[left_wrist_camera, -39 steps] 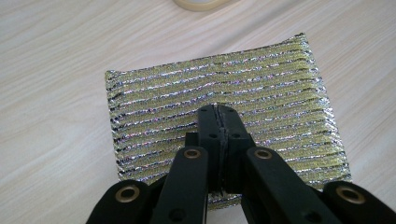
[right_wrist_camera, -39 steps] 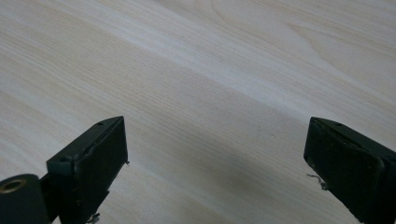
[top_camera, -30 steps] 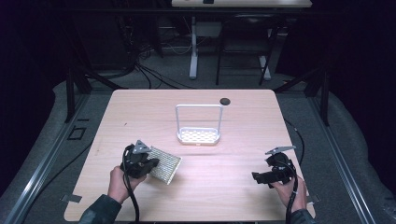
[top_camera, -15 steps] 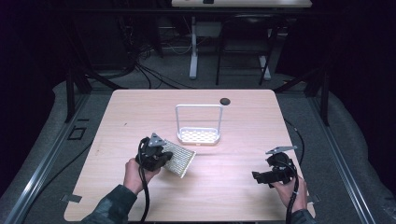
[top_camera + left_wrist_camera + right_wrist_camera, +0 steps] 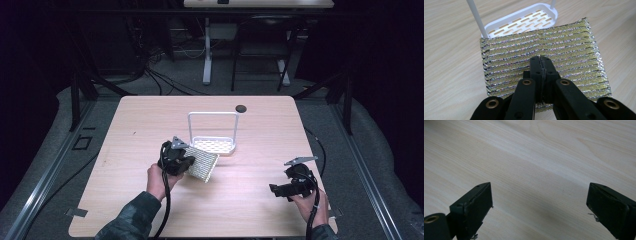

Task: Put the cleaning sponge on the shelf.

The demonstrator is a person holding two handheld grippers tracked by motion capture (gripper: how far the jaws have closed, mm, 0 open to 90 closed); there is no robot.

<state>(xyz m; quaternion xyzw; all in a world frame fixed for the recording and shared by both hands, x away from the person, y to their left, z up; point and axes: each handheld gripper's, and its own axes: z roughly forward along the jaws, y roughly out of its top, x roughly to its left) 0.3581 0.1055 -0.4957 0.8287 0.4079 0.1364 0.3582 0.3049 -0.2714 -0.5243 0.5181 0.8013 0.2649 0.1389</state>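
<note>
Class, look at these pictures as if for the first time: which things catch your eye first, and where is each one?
First comes the glittering gold-and-silver scouring pad, clamped in the left gripper near the middle of the wooden table. Just beyond it stands a white slotted rack with a tall hoop handle. At the near right edge, the right gripper sits with its jaws wide open over bare wood.

**A dark recording lab**

A lone wooden table (image 5: 150, 210) sits on grey matting, ringed by black metal framing (image 5: 80, 95). Cables (image 5: 165, 80) snake over the floor behind it, near a white desk leg (image 5: 206, 55).
</note>
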